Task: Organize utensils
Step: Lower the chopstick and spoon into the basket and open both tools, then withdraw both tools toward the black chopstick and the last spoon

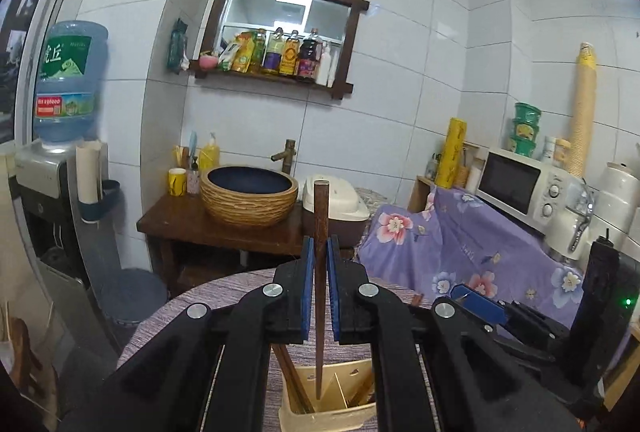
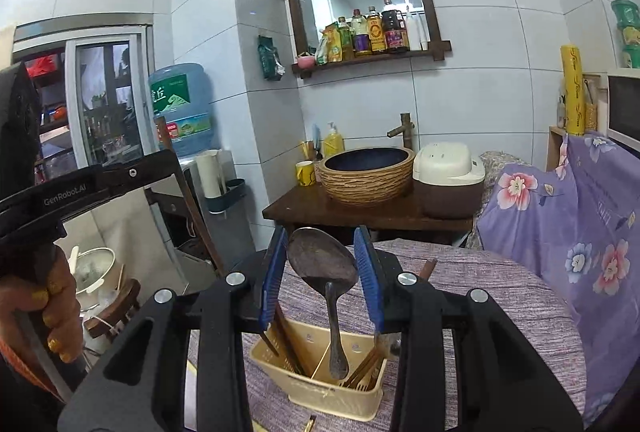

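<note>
Chopstick (image 1: 321, 232) upright, pinched between left gripper (image 1: 320, 252) fingers, tip down over cream utensil holder (image 1: 332, 414) | spoon (image 2: 326, 272) standing bowl-up in holder's middle slot, between right gripper (image 2: 322, 264) fingers, spread wide, seemingly not touching it | holder on purple-clothed table (image 2: 500, 296)

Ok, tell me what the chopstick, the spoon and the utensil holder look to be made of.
Chopstick: dark wood, matte, with visible grain.
Spoon: probably metal, dull grey sheen; can't rule out dark wood.
Utensil holder: cream plastic by its look, smooth moulded walls.
</note>
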{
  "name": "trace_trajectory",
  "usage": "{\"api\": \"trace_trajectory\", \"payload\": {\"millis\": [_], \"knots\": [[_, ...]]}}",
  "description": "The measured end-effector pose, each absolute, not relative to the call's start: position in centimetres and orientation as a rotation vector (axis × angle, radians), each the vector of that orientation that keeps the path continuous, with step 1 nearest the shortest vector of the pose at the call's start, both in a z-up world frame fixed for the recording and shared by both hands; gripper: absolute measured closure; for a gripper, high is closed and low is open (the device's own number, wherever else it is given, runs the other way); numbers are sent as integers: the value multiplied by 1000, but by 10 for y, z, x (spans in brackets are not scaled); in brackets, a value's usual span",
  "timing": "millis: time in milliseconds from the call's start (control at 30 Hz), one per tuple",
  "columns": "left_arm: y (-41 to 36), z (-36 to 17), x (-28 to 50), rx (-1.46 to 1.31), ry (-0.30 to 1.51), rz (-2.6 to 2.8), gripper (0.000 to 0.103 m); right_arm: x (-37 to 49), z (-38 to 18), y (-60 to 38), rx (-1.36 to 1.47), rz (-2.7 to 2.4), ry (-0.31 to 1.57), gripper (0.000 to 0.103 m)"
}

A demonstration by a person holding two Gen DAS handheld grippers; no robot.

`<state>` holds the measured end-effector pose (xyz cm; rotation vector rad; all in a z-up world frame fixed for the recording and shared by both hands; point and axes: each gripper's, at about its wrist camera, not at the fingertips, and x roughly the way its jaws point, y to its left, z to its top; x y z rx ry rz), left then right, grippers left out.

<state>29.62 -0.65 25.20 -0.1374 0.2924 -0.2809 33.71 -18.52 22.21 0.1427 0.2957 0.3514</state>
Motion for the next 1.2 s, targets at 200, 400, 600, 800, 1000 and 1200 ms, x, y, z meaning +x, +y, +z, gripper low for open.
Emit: {"api": "trace_trajectory", "payload": {"millis": [200,400,600,800,1000,1200], "knots": [[-10,203,310,-138,358,-262,95,353,175,-179,118,302,349,67],[-13,161,311,-142,425,-270,95,351,134,-173,92,277,381,67],[-16,135,315,-132,473,-269,95,348,111,-168,56,251,390,67],[-9,128,318,-147,493,-256,97,346,100,-172,50,231,387,67],[-4,131,299,-142,466,-253,76,330,101,-178,59,210,342,43],[8,113,271,-158,487,-248,59,306,96,-186,57,210,392,40]]}}
